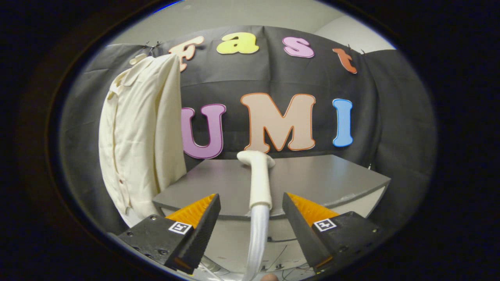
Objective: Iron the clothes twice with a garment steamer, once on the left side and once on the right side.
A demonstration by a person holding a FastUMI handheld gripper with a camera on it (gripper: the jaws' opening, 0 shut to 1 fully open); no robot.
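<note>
Gripper view: gripper (252, 203) fingers spread wide, clamping nothing. Steamer wand (259, 179) stands between them, roughly centred, with a gap to each finger; neither pad touches it. Its long axis runs near upright, handle rising from just ahead of the fingertips to the flared steamer head (254, 158) on top, slight lean toward the left finger at the head. Ribbed hose (258, 238) drops from the handle base down between the fingers. The wand sits at the front edge of the grey table (332, 179).

Cream shirt (140, 136) hangs against the black booth wall, left of the table and beyond the left finger, button placket facing this way, well apart from the wand.

Judgement: pre-grasp stage, no ironing pass started. Wand already lies on the closing line, so squeezing straight in should catch the handle mid-length. After that the carry goes leftward and up to the shirt. Risk: round handle may twist in the pads.
</note>
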